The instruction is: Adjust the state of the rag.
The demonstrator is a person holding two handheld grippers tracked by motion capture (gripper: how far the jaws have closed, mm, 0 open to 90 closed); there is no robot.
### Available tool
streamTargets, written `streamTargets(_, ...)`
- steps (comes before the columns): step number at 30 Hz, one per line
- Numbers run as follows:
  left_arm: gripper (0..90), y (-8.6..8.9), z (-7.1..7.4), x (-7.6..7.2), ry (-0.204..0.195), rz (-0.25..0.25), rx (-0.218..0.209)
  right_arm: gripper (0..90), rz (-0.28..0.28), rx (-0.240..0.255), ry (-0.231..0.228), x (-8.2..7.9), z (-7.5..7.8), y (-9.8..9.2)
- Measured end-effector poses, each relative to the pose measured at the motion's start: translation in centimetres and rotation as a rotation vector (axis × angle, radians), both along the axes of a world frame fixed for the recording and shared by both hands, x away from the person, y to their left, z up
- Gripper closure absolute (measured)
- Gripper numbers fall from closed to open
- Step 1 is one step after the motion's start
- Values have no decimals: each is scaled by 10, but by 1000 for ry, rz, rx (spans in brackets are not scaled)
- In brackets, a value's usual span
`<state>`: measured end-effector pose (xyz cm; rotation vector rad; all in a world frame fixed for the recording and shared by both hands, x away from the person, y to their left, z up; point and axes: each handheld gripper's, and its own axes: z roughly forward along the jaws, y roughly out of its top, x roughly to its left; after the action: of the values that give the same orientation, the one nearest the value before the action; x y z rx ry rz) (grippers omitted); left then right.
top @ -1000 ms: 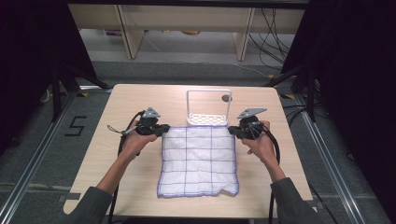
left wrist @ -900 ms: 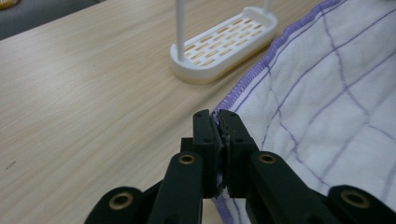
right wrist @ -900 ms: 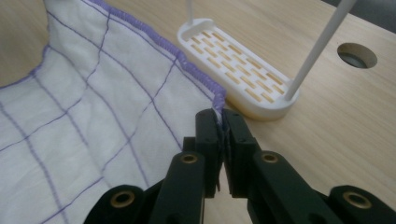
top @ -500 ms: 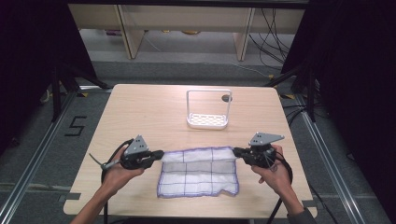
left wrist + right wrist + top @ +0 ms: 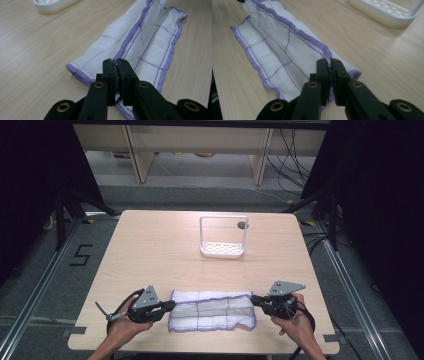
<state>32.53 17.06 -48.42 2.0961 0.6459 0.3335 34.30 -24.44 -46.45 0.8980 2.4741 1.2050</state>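
Note:
A white cloth (image 5: pixel 212 310) with a purple hem and thin purple grid lines lies folded over on itself near the table's front edge. My left gripper (image 5: pixel 171 304) is shut on the cloth's (image 5: pixel 147 45) left corner, its jaws pinching the hem. My right gripper (image 5: pixel 253 298) is shut on the right corner of the cloth (image 5: pixel 279 45), hem caught between its jaws. In the left gripper view my own left gripper (image 5: pixel 117 63) bites the purple edge, and in the right gripper view my right gripper (image 5: pixel 329 62) does the same.
A white rack (image 5: pixel 223 249) with a slotted base and a wire frame stands at the middle back of the wooden table (image 5: pixel 150 245). Its base shows as the rack (image 5: pixel 50 5) and as the rack (image 5: pixel 384 12) in the gripper views. Dark floor and table legs surround the table.
Both grippers have drawn the cloth's far corners toward the front edge, folding the far half over the near half. The spread square is now a narrow strip.

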Motion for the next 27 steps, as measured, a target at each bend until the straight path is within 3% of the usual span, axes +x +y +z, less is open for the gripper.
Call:
streamTargets(2,846,0,-4,-4,6,-18,30,855,10,-10,3,-6,-3,0)
streamTargets(3,846,-1,-6,-6,6,-19,32,855,17,-20,5,-9,-5,0)
streamTargets(4,846,-4,-9,-10,19,-8,6,854,23,-22,-3,-11,-6,1)
streamTargets(6,846,-5,-13,-14,20,-31,32,853,24,-32,-3,-17,-7,0)
streamTargets(8,844,-7,-15,-19,26,-34,27,849,39,-29,-3,-22,-8,0)
streamTargets(13,813,-6,-24,-28,52,-78,97,830,40,-60,22,-34,-16,-2)
streamTargets(14,786,-7,-26,-29,58,-84,93,811,48,-63,18,-36,-18,-2)
streamTargets(16,634,-5,-24,-31,56,-62,72,711,52,-75,35,-41,-20,-3)
streamTargets(18,586,-3,-20,-32,62,-46,15,587,16,-53,33,-45,-18,-6)
streamTargets(19,557,-1,-16,-32,64,-29,-12,562,-16,-27,56,-48,-16,-7)
streamTargets(21,488,3,-7,-27,67,-2,-46,497,-40,22,35,-47,-9,-14)
streamTargets(22,483,5,-3,-22,52,16,-62,476,-71,37,46,-47,-7,-15)
streamTargets(24,471,7,4,-13,44,38,-33,460,-111,71,38,-42,-1,-18)
streamTargets(27,445,4,7,11,56,67,9,460,-153,42,35,-28,2,-16)
